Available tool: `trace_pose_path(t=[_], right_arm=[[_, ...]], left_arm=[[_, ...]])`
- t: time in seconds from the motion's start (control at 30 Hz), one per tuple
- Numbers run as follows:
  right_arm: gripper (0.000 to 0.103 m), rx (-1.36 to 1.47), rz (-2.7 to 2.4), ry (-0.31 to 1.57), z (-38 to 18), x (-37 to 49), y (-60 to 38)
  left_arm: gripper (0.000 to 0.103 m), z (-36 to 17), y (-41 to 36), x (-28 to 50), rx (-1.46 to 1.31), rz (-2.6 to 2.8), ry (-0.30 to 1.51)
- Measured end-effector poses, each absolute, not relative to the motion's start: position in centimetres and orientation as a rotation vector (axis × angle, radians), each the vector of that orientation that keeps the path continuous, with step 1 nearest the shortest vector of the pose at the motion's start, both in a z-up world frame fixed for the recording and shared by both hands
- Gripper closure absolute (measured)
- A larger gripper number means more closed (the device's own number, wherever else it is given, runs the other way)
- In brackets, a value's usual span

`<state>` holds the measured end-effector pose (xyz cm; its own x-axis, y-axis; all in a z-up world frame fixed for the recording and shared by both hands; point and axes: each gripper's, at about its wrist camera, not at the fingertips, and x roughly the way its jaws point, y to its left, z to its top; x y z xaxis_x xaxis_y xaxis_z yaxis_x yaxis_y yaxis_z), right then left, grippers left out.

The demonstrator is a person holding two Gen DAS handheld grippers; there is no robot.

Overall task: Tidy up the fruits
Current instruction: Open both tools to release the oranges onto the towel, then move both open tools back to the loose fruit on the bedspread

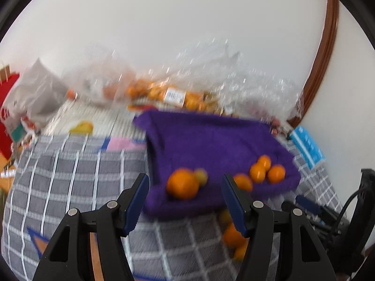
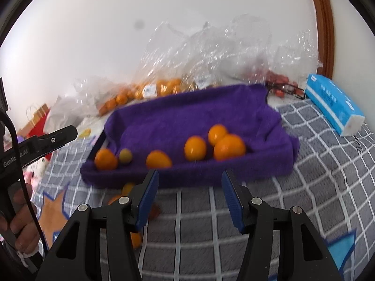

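Observation:
A tray lined with a purple towel (image 1: 211,140) (image 2: 187,117) sits on a grey checked cloth and holds several oranges (image 1: 182,186) (image 2: 229,147) and one small greenish fruit (image 1: 201,175) (image 2: 125,155). A few more oranges lie on the cloth just outside the tray's near edge (image 1: 233,235) (image 2: 127,188). My left gripper (image 1: 185,201) is open and empty, just short of the tray. My right gripper (image 2: 189,199) is open and empty, also in front of the tray. The left gripper also shows at the left of the right wrist view (image 2: 46,140).
Clear plastic bags (image 2: 211,51) with more oranges (image 1: 159,92) (image 2: 140,92) lie behind the tray against the white wall. A blue tissue pack (image 2: 332,104) (image 1: 307,146) lies right of the tray. A yellow fruit (image 1: 82,127) and white and red bags (image 1: 30,93) are at the left.

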<state>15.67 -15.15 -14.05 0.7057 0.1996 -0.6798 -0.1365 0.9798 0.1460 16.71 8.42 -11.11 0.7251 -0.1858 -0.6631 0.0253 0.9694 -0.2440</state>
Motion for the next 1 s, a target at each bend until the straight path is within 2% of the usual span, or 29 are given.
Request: trace_pose_path(t=[0.47, 1.0], right_arm=[[0.047, 0.156, 0.141, 0.782, -15.2, 12.3, -14.5], [0.047, 0.148, 0.124, 0.754, -14.7, 12.1, -13.6]], left_arm=[[0.042, -17.1, 10.3, 13.4, -0.156, -0.059, 0.846], [0.043, -17.9, 11.1, 13.2, -0.203, -0.073, 0.867]])
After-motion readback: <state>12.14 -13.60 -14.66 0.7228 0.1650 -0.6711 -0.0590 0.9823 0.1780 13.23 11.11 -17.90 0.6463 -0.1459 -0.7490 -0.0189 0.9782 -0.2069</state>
